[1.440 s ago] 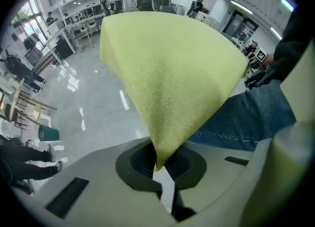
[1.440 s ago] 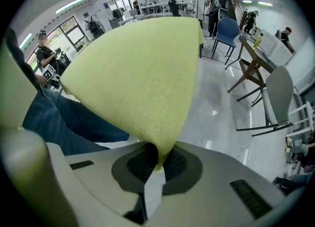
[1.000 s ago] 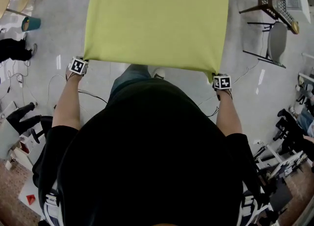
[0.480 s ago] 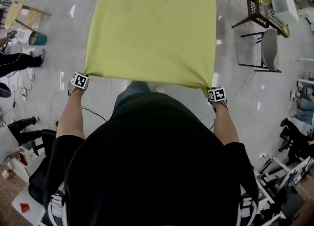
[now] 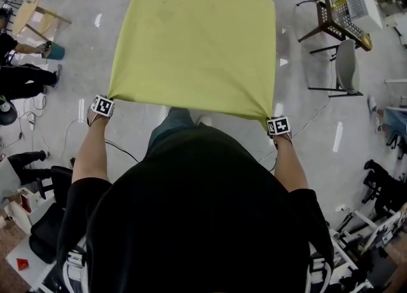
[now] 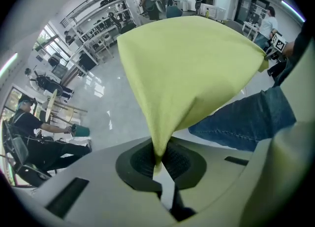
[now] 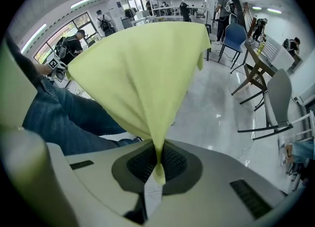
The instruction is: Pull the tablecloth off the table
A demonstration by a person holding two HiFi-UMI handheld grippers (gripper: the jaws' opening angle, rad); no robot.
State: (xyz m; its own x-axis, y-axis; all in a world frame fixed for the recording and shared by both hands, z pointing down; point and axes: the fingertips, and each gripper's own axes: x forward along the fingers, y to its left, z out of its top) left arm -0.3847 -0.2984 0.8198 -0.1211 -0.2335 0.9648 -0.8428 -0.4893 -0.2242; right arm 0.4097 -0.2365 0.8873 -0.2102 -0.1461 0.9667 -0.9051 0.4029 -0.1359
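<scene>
The left gripper [image 6: 158, 158] and right gripper [image 7: 158, 164] each stayed clamped shut on a near corner of the cloth [image 5: 194, 44]. Over the last second the cloth was drawn towards the person, and its far edge, earlier cut off, showed whole in the head view. It hung taut with no table visible beneath, so the pull was judged nearly or fully complete.

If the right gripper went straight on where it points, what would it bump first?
The yellow-green tablecloth pinched in the right gripper itself; past it, probably the shiny grey floor.
</scene>
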